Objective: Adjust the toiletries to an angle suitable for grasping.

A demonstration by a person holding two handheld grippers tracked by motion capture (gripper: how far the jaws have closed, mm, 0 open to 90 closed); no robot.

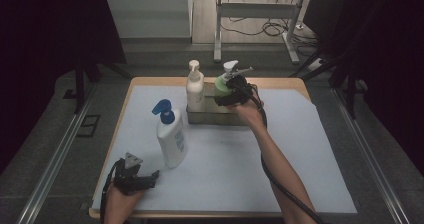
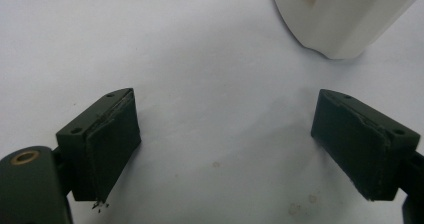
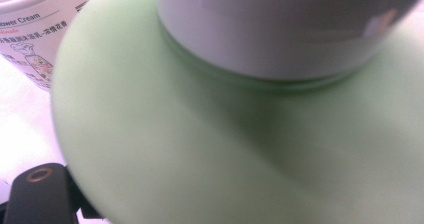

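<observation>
Left tongs [image 1: 150, 176] are resting at 7 o'clock on the worktop [image 1: 300, 174], jaws wide apart and empty, beside the blue-pump bottle [image 1: 171, 141]. Right tongs [image 1: 235, 86] are gripping the green bottle [image 1: 222, 84] at 12 o'clock, over the metal tray [image 1: 210, 116] beside the white pump bottle [image 1: 195, 89]. Probably placing it; next: lower straight, release.

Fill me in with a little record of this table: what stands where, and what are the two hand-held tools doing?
surface: wooden table under a white sheet
near left: white pump bottle with blue pump, upright
far middle: grey metal tray
tray, left: cream pump bottle, upright
tray, right: green pump bottle with white pump
left tool: open, over bare sheet
right tool: at the green bottle; grip cannot be told
</observation>
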